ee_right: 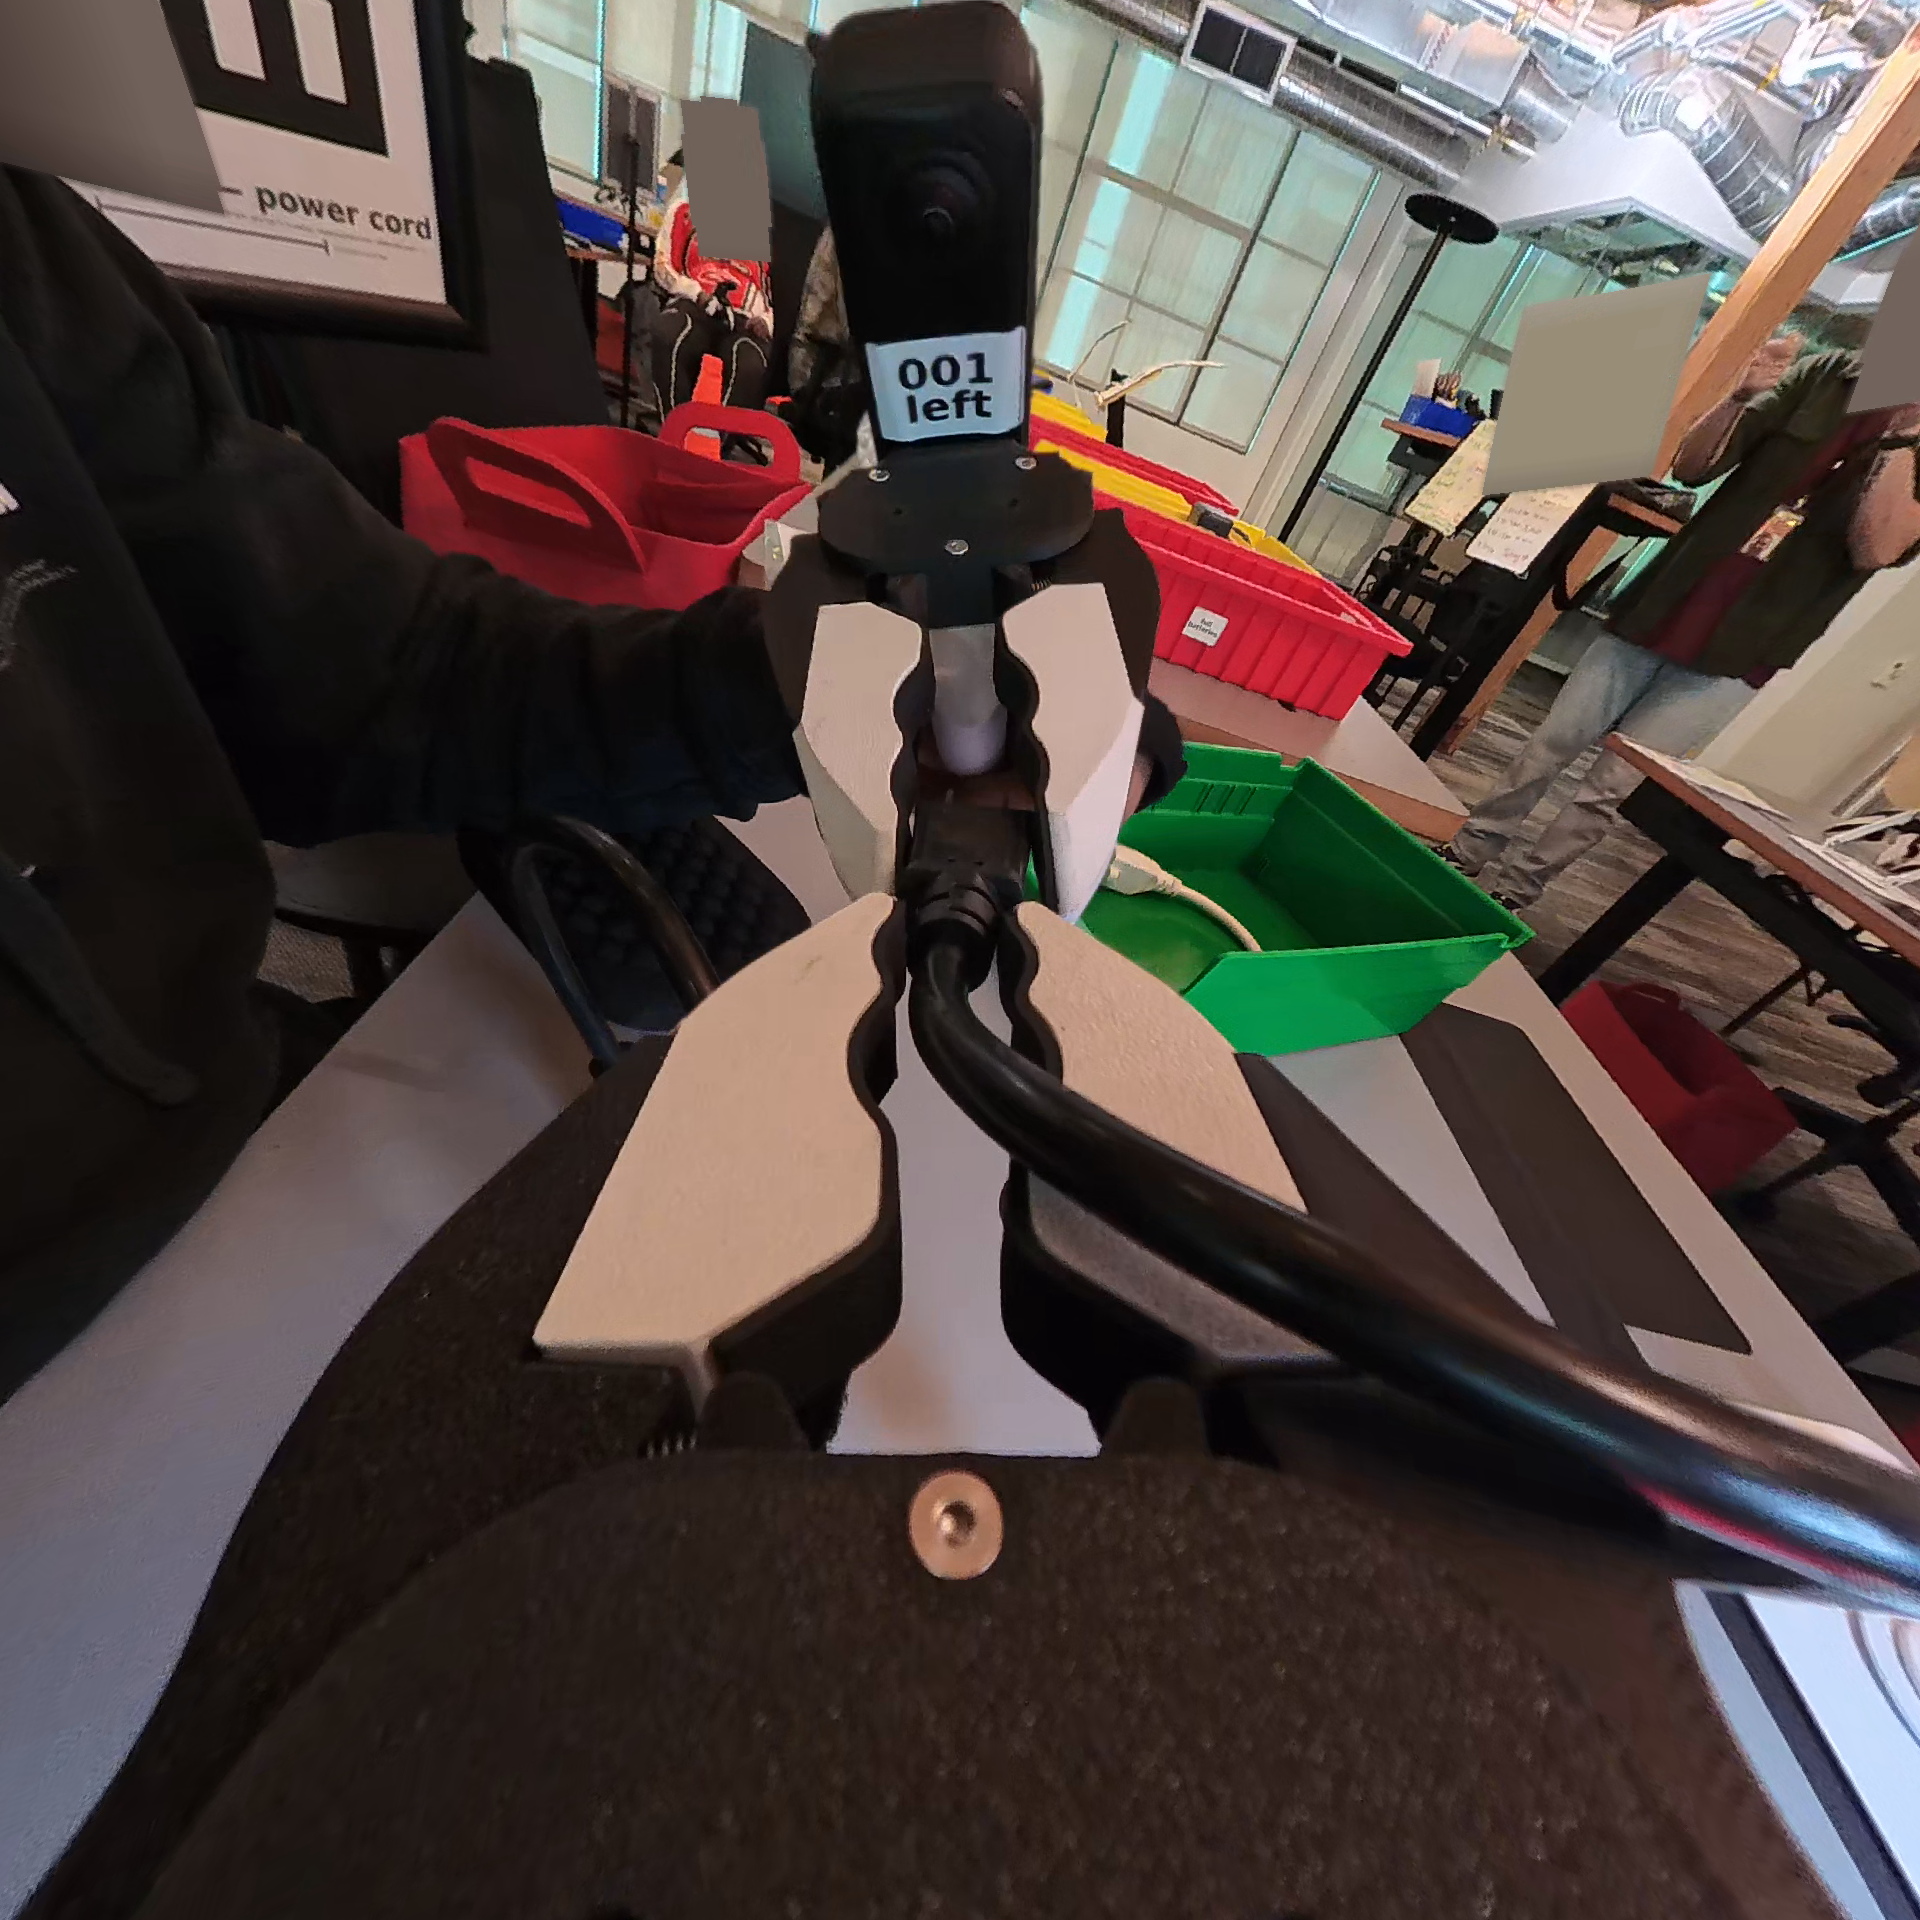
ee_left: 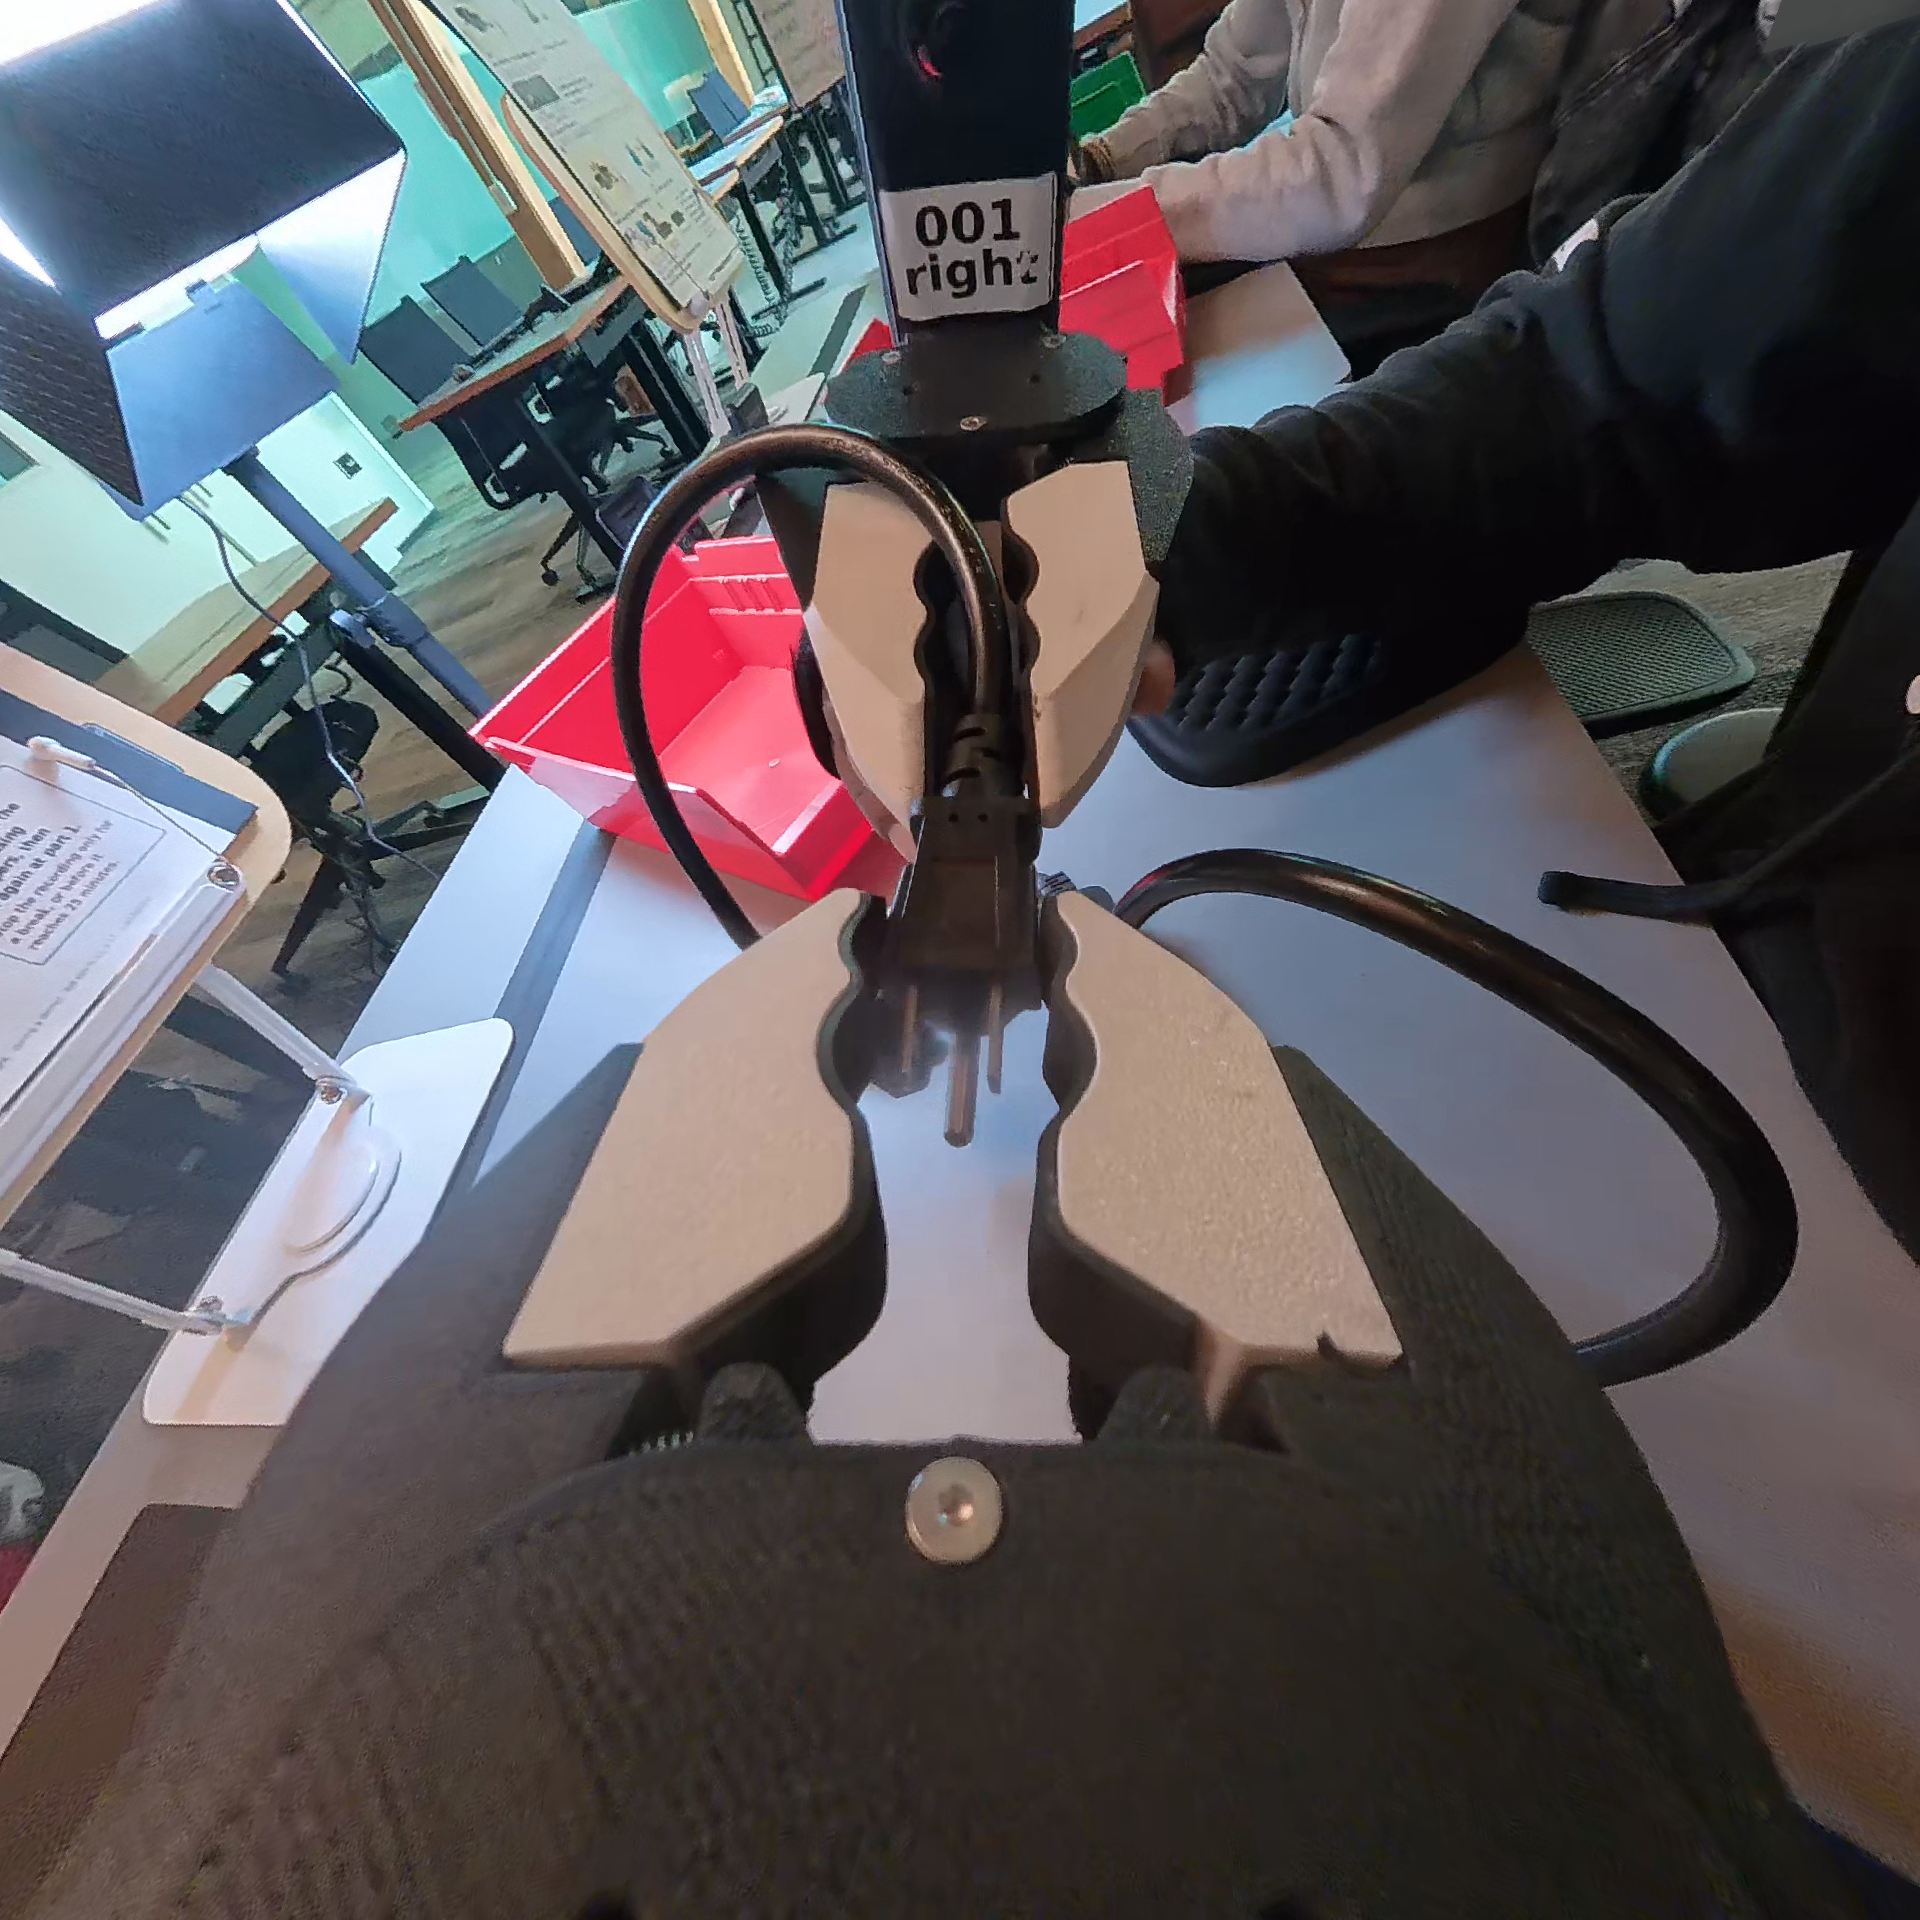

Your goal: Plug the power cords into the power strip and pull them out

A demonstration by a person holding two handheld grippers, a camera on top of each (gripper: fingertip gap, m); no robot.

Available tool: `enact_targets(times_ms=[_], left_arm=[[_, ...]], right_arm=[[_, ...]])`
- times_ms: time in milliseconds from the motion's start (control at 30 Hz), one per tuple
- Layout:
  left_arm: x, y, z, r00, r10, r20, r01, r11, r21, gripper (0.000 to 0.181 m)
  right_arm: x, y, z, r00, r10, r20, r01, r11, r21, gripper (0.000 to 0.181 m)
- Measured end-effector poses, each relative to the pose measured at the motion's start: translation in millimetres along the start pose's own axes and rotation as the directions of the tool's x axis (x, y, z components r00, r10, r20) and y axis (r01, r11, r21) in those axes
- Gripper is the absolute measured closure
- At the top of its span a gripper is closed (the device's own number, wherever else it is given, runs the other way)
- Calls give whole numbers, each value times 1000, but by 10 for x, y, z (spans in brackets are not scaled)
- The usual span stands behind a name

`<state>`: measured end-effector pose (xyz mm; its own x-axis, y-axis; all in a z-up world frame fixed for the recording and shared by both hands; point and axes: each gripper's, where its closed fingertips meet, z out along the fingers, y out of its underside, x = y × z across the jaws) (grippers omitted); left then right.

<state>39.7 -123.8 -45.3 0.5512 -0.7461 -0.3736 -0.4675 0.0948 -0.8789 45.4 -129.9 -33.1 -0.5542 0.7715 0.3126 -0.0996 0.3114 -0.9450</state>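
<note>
Facing each other over the grey table [ee_left: 1351, 831], both grippers pinch one black plug [ee_left: 956, 914], likely a hand-over or a re-grip before insertion. The left gripper [ee_left: 951, 935] clenches the moulded plug body, its bare metal prongs pointing back toward the camera; the right gripper [ee_right: 951, 925] clamps the ribbed strain relief, where the glossy cord [ee_right: 1195, 1174] curves away. No power strip shows.

A black power cord's three-pronged plug [ee_left: 951, 925] is held in the air above the grey table, prongs bare and pointing toward the left wrist camera. Its thick black cable [ee_left: 665, 623] arches up in a loop behind the plug. In the right wrist view the cable [ee_right: 1143, 1143] sweeps back to the lower right.
</note>
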Motion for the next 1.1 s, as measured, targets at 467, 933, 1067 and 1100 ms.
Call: enact_targets(times_ms=[467, 933, 1067, 1100], left_arm=[[24, 57, 93, 999, -48, -15, 48, 999, 15, 153], [52, 82, 120, 999, -30, -32, 30, 999, -19, 153], [58, 105, 140, 998, -48, -44, 48, 999, -15, 153], [50, 107, 140, 998, -51, -42, 51, 999, -11, 153]], right_arm=[[17, 33, -34, 1000, 9, -25, -8, 1000, 17, 167], [-1, 73, -40, 999, 37, -5, -38, 996, -80, 166], [-2, 105, -44, 999, 44, 2, -43, 995, -90, 166], [5, 110, -42, 999, 42, -1, -42, 996, -81, 166]])
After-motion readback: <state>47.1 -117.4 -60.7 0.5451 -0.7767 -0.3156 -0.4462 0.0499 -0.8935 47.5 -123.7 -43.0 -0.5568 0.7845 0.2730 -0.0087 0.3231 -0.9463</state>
